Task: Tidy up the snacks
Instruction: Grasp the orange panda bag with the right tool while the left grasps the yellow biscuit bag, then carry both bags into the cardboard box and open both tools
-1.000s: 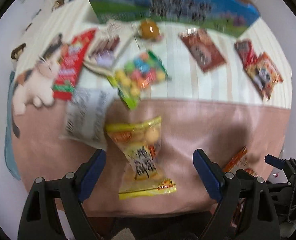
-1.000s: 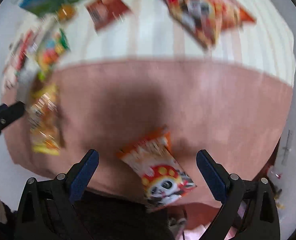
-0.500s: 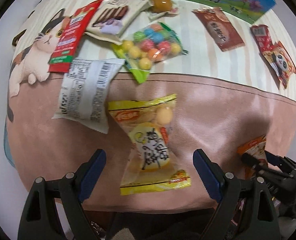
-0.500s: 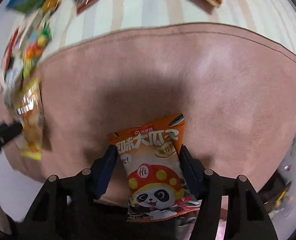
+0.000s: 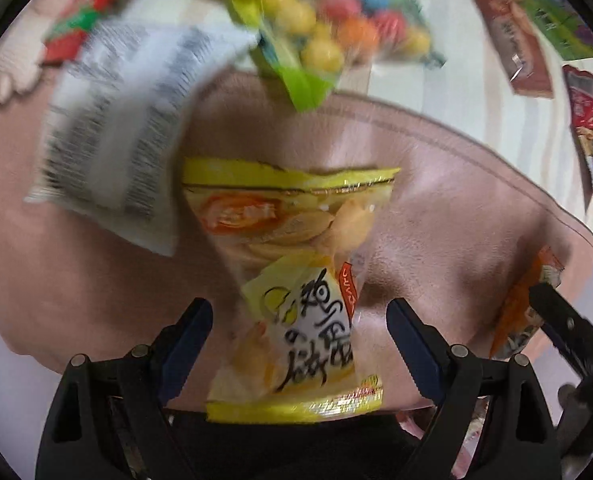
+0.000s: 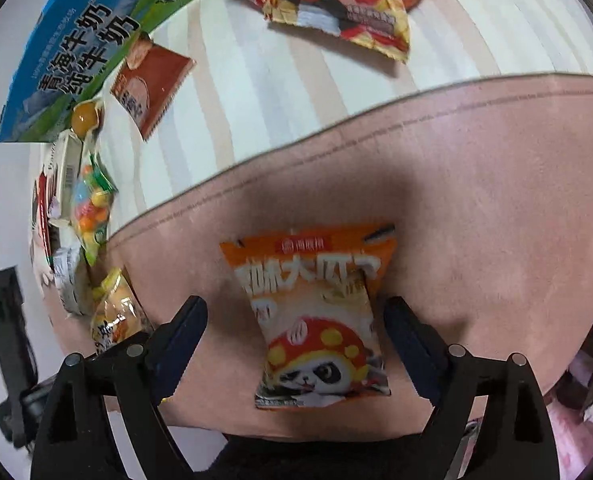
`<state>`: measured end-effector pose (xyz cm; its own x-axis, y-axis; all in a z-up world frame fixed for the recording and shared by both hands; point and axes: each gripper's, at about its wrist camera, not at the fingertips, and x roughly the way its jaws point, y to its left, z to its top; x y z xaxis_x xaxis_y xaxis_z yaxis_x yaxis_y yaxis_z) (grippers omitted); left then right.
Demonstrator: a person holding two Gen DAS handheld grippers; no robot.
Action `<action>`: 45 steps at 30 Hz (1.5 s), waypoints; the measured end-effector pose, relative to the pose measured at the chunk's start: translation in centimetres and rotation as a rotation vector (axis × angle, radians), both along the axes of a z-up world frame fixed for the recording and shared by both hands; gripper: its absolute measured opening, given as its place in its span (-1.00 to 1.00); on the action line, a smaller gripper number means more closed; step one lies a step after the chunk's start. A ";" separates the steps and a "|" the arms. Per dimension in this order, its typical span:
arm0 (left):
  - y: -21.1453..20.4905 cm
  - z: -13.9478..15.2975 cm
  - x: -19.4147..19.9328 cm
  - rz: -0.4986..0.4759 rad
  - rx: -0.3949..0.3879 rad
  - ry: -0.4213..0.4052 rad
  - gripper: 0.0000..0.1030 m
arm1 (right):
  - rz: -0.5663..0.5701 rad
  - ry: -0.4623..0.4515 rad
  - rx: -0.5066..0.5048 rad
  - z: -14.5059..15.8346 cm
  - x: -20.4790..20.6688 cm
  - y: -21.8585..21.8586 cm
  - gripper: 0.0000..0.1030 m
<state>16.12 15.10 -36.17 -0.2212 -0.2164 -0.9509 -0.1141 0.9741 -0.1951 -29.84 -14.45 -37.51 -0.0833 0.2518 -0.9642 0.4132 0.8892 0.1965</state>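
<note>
- orange panda packet (image 6: pixel 316 316) flat on pink cloth (image 6: pixel 476 200), between right gripper (image 6: pixel 296 336) jaws; jaws opening, pads clear of it
- yellow snack bag (image 5: pixel 296 300) on same pink cloth, between left gripper (image 5: pixel 300 340) jaws, spread wide, not touching it
- white packet (image 5: pixel 124 128) just left of the yellow bag
- bag of coloured balls (image 5: pixel 328 28) beyond, on striped cloth (image 6: pixel 296 80)
- brown packet (image 6: pixel 150 84), panda packets (image 6: pixel 336 4), blue milk carton (image 6: pixel 76 40) further back

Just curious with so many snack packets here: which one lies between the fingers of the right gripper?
The orange packet with the panda in a red mushroom cap. It lies alone on the pink cloth between the opening right gripper; the others sit farther off.
</note>
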 end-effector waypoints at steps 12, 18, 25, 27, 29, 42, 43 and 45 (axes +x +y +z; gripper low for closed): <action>-0.4 1.0 -0.4 -0.045 0.052 -0.125 -0.20 | 0.005 -0.010 -0.103 -1.7 -0.2 1.8 0.19; -1.5 3.4 0.2 -0.089 0.060 -0.188 -0.25 | 0.042 -0.057 -0.100 -0.9 -0.5 3.7 -0.07; -2.8 9.7 1.5 -0.113 0.013 -0.293 -0.26 | 0.053 -0.116 -0.044 1.7 1.6 5.0 -0.10; -2.8 11.7 2.1 -0.113 -0.013 -0.326 -0.26 | 0.047 -0.144 -0.019 3.0 2.6 5.5 -0.10; -2.4 14.3 3.5 -0.113 -0.042 -0.369 -0.26 | 0.041 -0.188 0.012 4.9 3.9 5.7 -0.10; -2.5 24.1 19.3 -0.094 -0.098 -0.527 -0.26 | 0.089 -0.459 0.063 16.2 20.0 4.5 -0.10; -2.4 24.2 21.3 -0.092 -0.090 -0.526 -0.26 | 0.092 -0.461 0.062 16.1 22.0 4.2 -0.10; -1.8 23.6 24.4 -0.095 -0.072 -0.506 -0.26 | 0.096 -0.457 0.060 15.7 25.2 4.4 -0.10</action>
<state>40.56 13.29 -12.55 0.2401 -0.2870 -0.9274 0.1002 0.9575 -0.2704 -4.64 -10.05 -21.83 0.3205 0.3204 -0.8914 0.1891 0.9005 0.3916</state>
